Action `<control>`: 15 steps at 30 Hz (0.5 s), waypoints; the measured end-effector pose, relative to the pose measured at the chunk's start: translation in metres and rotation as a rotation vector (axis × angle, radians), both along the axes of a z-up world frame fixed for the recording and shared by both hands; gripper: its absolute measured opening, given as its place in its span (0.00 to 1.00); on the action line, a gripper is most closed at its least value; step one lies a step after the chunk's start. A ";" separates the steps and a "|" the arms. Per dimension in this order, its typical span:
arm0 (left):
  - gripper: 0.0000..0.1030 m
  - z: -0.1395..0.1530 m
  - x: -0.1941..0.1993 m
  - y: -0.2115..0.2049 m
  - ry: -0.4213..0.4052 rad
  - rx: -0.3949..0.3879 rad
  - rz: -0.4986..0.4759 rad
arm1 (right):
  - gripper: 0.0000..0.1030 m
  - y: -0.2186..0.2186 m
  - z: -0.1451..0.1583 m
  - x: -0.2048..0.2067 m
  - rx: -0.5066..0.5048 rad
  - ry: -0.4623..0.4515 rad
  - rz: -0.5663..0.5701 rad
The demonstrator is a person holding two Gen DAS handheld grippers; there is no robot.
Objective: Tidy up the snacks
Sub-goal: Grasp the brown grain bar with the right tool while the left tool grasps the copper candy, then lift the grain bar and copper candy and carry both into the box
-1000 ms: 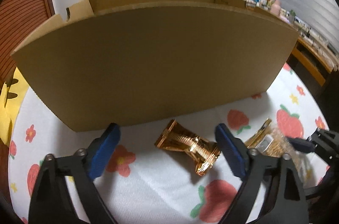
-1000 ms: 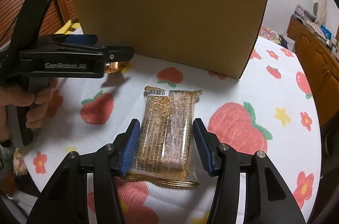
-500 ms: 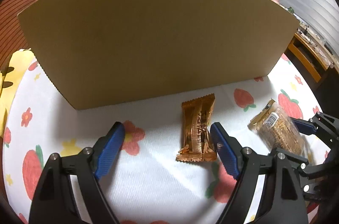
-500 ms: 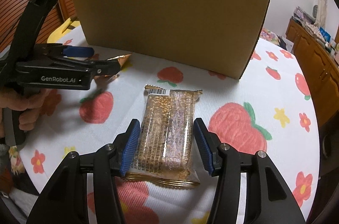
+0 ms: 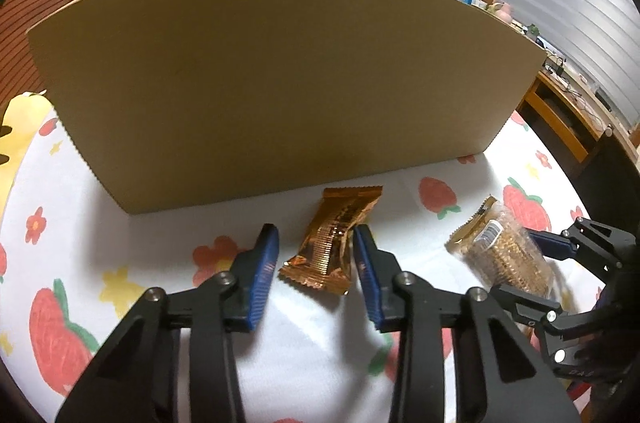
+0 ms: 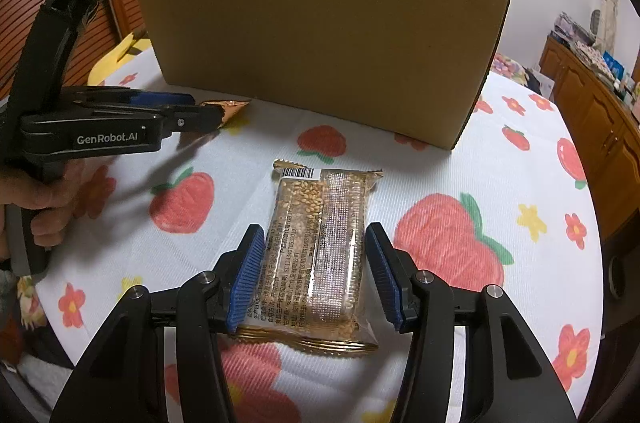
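Note:
An orange foil snack packet lies on the strawberry tablecloth in front of a tall cardboard box. My left gripper is open, its blue pads either side of the packet's near end, not pressing it. A clear sesame snack bar packet lies flat on the cloth. My right gripper is open with its pads astride the bar's near half, small gaps on both sides. The bar also shows in the left wrist view, and the orange packet's tip in the right wrist view.
The cardboard box stands across the back of the table, its inside hidden. The left gripper body and the hand holding it sit left of the bar. A wooden cabinet stands to the right, a slatted door behind.
My left gripper has lowered and narrowed around the orange packet, which now lies lengthwise between the pads. The right gripper and the sesame bar have stayed in place.

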State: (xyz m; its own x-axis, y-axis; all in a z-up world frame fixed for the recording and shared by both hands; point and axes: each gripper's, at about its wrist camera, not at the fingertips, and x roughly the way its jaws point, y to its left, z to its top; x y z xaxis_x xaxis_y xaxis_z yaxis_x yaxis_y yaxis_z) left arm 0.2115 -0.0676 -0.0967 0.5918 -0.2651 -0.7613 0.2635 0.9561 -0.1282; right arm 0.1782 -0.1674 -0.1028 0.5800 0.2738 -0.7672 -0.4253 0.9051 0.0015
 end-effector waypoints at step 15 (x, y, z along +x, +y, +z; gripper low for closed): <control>0.16 0.012 0.008 -0.008 -0.009 0.017 -0.075 | 0.52 0.000 0.000 -0.001 0.006 0.000 -0.002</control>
